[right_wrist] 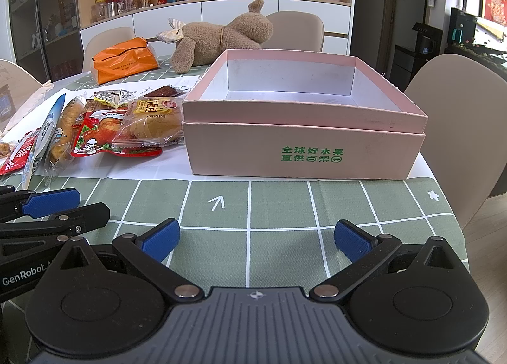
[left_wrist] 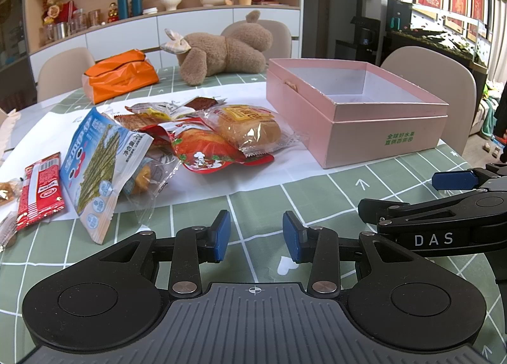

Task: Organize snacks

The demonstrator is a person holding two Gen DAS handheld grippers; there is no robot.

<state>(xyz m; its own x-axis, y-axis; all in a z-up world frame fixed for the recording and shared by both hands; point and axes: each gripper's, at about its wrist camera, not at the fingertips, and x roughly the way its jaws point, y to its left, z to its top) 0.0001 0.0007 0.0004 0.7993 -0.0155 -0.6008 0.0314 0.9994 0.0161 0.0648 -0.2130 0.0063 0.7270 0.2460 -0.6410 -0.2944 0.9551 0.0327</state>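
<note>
While both grippers (left_wrist: 256,235) (right_wrist: 256,239) gape empty, snacks (left_wrist: 177,139) lie ahead-left, box (right_wrist: 304,129) ahead-right.

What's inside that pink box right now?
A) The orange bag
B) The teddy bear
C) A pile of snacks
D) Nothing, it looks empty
D: the pink box shows only its bare white inside, while the snacks lie on the table to its left and the teddy bear and orange bag sit behind.
</note>
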